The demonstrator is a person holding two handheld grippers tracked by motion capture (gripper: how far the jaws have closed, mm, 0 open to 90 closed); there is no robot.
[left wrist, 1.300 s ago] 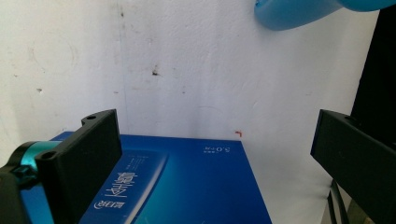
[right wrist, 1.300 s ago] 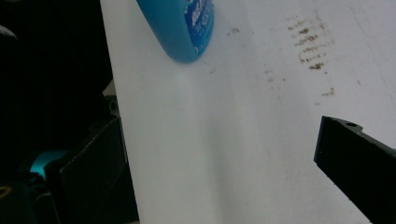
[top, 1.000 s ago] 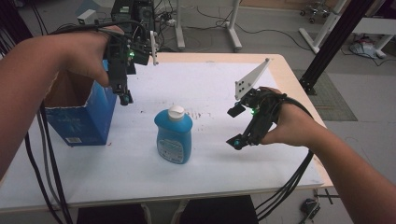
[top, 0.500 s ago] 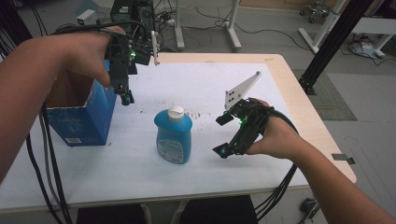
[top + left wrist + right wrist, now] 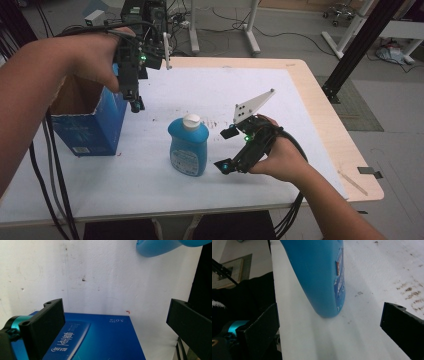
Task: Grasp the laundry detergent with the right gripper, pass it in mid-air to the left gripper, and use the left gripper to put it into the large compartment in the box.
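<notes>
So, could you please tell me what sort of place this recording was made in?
Probably a lab or workshop rather than a home: the white-topped table with a pale wooden edge stands on a grey floor among black metal frame beams, loose black cables and a white desk stand.

We see a blue bottle [image 5: 188, 150] with a white cap standing upright near the middle of the white table [image 5: 150, 195]. Our right gripper [image 5: 226, 149] lies low just to the bottle's right, its two jaws spread wide and pointing at the bottle without touching it; a grey three-cornered plate [image 5: 252, 105] rises above our right hand [image 5: 272, 154]. Our left gripper [image 5: 135, 102] hangs point-down over the right edge of an open blue carton [image 5: 90, 120] that stands at the table's left; whether its jaws are apart we cannot tell. Black cables [image 5: 50, 170] trail down past the carton. Small dark stains [image 5: 212, 122] mark the table behind the bottle.
</notes>
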